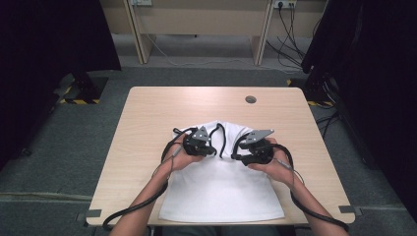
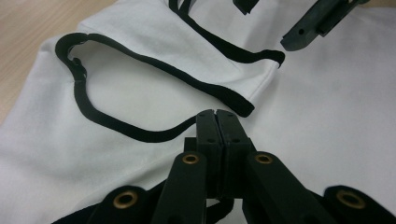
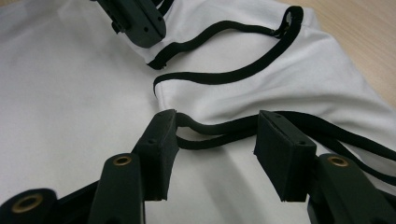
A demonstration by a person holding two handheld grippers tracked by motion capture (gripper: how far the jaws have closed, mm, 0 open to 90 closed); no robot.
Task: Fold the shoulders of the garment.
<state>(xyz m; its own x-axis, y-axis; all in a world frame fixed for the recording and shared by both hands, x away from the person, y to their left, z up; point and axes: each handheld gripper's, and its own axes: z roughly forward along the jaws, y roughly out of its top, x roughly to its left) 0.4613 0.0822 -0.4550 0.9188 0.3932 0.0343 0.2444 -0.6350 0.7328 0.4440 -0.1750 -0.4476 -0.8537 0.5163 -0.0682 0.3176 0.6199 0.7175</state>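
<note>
White cloth, a sleeveless top [image 1: 221, 189] with black trim [image 2: 116, 128], lies flat on the pale wood counter [image 1: 147, 113], hem toward the person. Both hands work at the strap end, likely to fold it. Left tongs [image 2: 217, 116] are pressed together, and it looks as if they pinch the trim where it meets their tips, though the contact is hard to see. Right tongs [image 3: 215, 128] stand apart, astride a doubled black strap [image 3: 219, 130], not clamping it.
</note>
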